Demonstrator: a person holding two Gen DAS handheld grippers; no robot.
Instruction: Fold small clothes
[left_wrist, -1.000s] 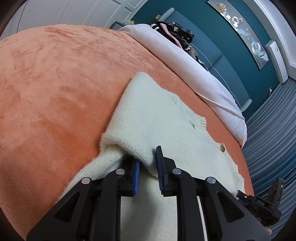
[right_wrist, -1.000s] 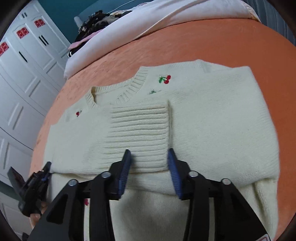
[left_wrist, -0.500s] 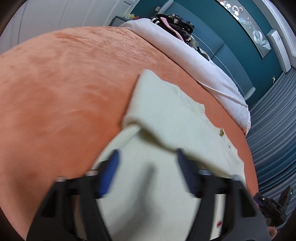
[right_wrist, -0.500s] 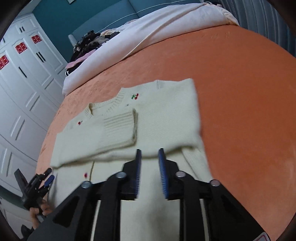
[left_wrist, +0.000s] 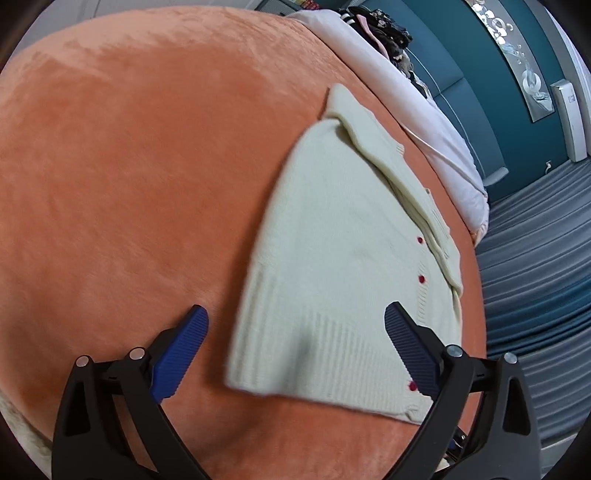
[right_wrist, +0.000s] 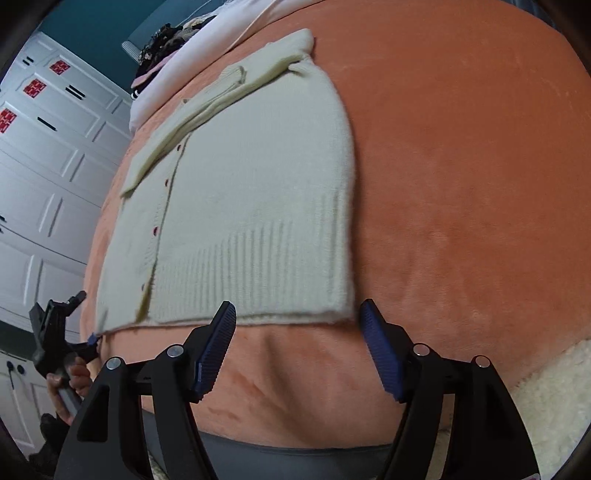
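Observation:
A cream knit cardigan (left_wrist: 354, 258) with small red buttons lies flat on the orange blanket (left_wrist: 129, 184), sleeves folded across its upper part. My left gripper (left_wrist: 295, 332) is open and empty, just short of the ribbed hem's left corner. In the right wrist view the cardigan (right_wrist: 251, 192) lies ahead with its hem nearest. My right gripper (right_wrist: 297, 325) is open and empty at the hem's right corner. The left gripper (right_wrist: 59, 332), held by a hand, also shows there at the lower left.
A white duvet (left_wrist: 424, 110) and a pile of dark clothes (left_wrist: 384, 33) lie at the bed's far end by the teal headboard. White wardrobe doors (right_wrist: 44, 155) stand to the left. A fluffy cream rug (right_wrist: 546, 406) edges the blanket at the near right.
Both grippers let go of the folded sleeves and pulled back from the chest to the hem. Both jaws opened wide.

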